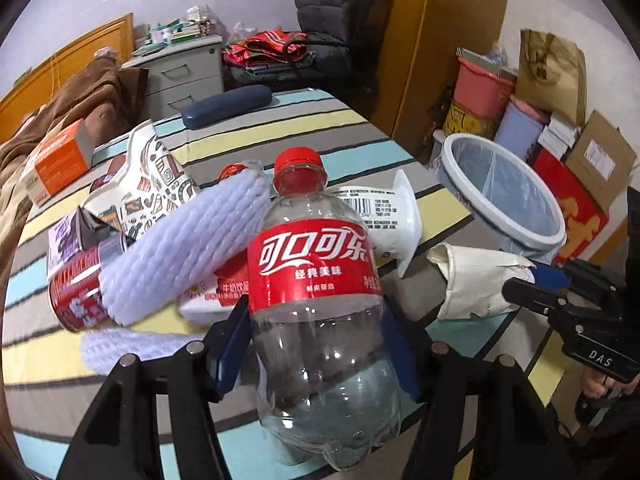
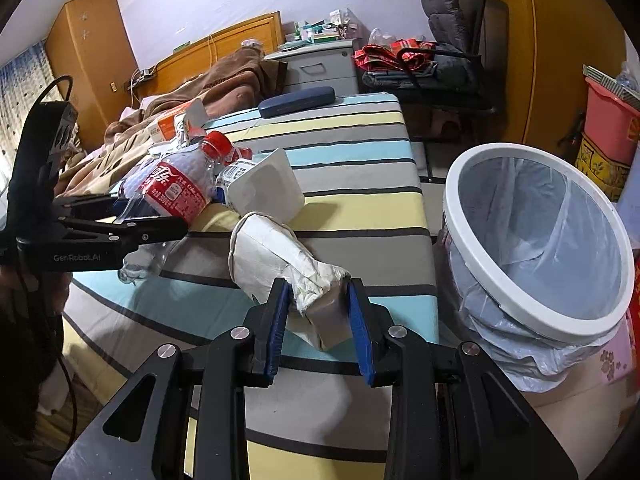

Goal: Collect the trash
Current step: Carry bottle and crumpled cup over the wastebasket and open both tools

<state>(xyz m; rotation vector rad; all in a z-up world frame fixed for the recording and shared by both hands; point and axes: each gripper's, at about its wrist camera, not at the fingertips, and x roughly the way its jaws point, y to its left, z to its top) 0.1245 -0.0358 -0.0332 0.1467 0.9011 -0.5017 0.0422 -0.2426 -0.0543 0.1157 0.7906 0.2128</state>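
Note:
A clear cola bottle with a red cap and red label stands between the blue pads of my left gripper, which press on its sides. The right wrist view shows that bottle tilted in the left gripper. My right gripper is shut on a crumpled white paper wrapper, held just over the striped bed near its right edge. The wrapper and right gripper show at the right of the left wrist view. A white-rimmed bin with a plastic liner stands beside the bed.
More trash lies on the striped sheet: white foam netting, a red can, a patterned paper cup, a white yogurt cup. An orange box and a dark glasses case lie farther back.

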